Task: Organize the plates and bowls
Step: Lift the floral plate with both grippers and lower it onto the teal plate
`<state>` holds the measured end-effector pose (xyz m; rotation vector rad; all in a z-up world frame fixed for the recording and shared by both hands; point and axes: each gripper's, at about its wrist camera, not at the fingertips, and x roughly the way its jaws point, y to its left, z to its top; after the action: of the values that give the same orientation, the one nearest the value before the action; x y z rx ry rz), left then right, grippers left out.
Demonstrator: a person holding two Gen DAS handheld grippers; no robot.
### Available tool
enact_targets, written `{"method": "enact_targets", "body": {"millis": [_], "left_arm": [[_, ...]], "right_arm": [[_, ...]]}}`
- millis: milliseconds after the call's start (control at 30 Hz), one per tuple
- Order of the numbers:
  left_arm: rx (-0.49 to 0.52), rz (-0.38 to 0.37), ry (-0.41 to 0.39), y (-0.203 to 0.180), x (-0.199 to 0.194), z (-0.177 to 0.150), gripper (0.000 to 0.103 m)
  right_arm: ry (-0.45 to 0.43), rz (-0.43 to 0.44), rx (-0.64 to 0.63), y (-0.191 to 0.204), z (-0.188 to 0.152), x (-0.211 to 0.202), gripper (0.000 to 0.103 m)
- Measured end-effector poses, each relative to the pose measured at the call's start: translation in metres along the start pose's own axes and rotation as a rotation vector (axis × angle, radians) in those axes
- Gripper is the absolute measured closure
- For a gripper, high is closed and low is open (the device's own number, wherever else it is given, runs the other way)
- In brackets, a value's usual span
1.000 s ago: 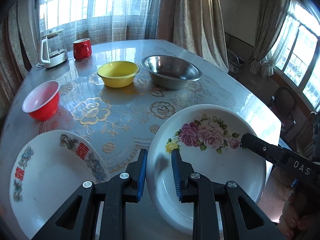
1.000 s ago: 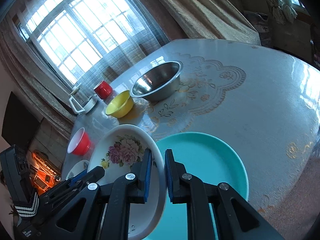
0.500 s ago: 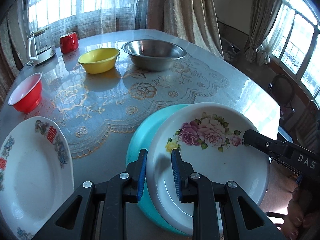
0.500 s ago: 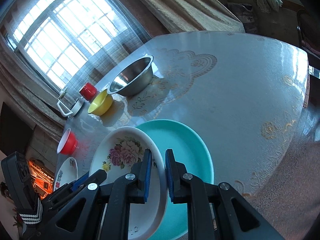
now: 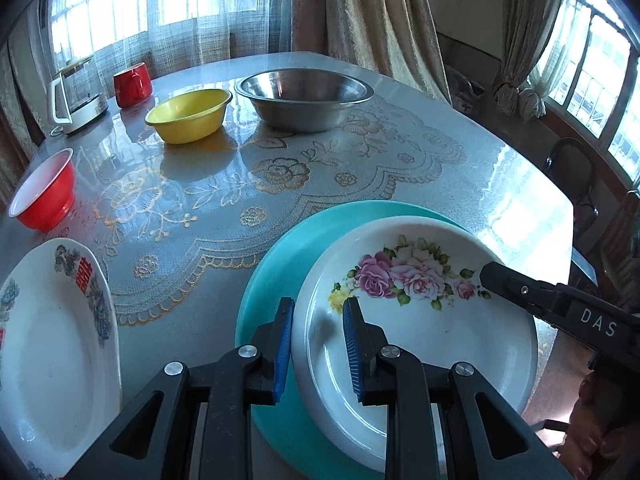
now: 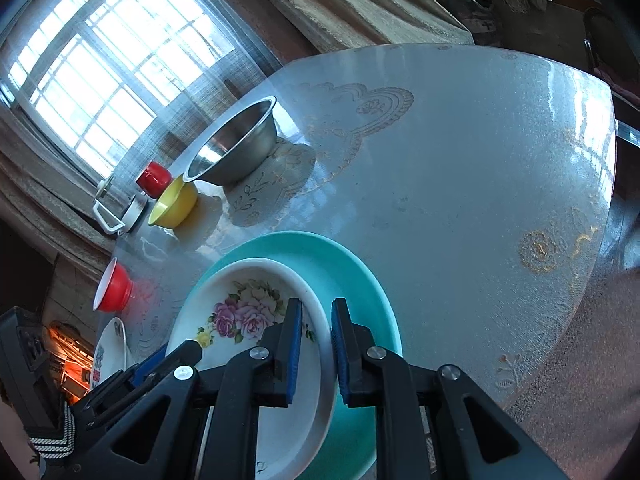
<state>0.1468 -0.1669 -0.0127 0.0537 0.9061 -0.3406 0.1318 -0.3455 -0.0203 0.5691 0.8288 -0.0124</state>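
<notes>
A white plate with pink roses is over a larger teal plate near the table's front edge; whether the two touch I cannot tell. My left gripper is shut on the floral plate's near rim, one blue pad inside and one outside. My right gripper is shut on the opposite rim, and its black finger shows at the plate's right edge in the left wrist view. The left gripper's body shows low in the right wrist view.
A white plate with red characters lies at the front left. Behind stand a red bowl, a yellow bowl, a steel bowl, a red mug and a glass kettle. The table edge drops off at right.
Both grippers carried the floral plate to the right and downward until it came over the teal plate. The white plate with red characters slid toward the left edge of the left wrist view.
</notes>
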Motion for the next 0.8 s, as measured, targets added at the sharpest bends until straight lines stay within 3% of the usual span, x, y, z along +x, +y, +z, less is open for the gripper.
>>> {"method": "enact_targets", "body": {"millis": [267,433,533,633,800], "left_arm": [[0.016,0.010,0.003,0.000,0.002,-0.005,0.077],[-0.011,0.004,0.016,0.007,-0.005,-0.012,0.076],[-0.018,0.005,0.017,0.010,-0.009,-0.015,0.076],[-0.011,-0.007,0.019,0.009,-0.011,-0.015,0.086],[0.002,0.019,0.016,0.009,-0.010,-0.015,0.087]], "right_arm": [[0.009,0.032,0.003,-0.003,-0.004,-0.004,0.075],[0.041,-0.003,-0.022,-0.004,-0.012,-0.009,0.074],[0.045,0.015,-0.019,-0.007,-0.018,-0.015,0.075],[0.058,0.011,-0.034,-0.006,-0.022,-0.012,0.088],[0.049,-0.006,-0.058,0.000,-0.022,-0.010,0.088]]}}
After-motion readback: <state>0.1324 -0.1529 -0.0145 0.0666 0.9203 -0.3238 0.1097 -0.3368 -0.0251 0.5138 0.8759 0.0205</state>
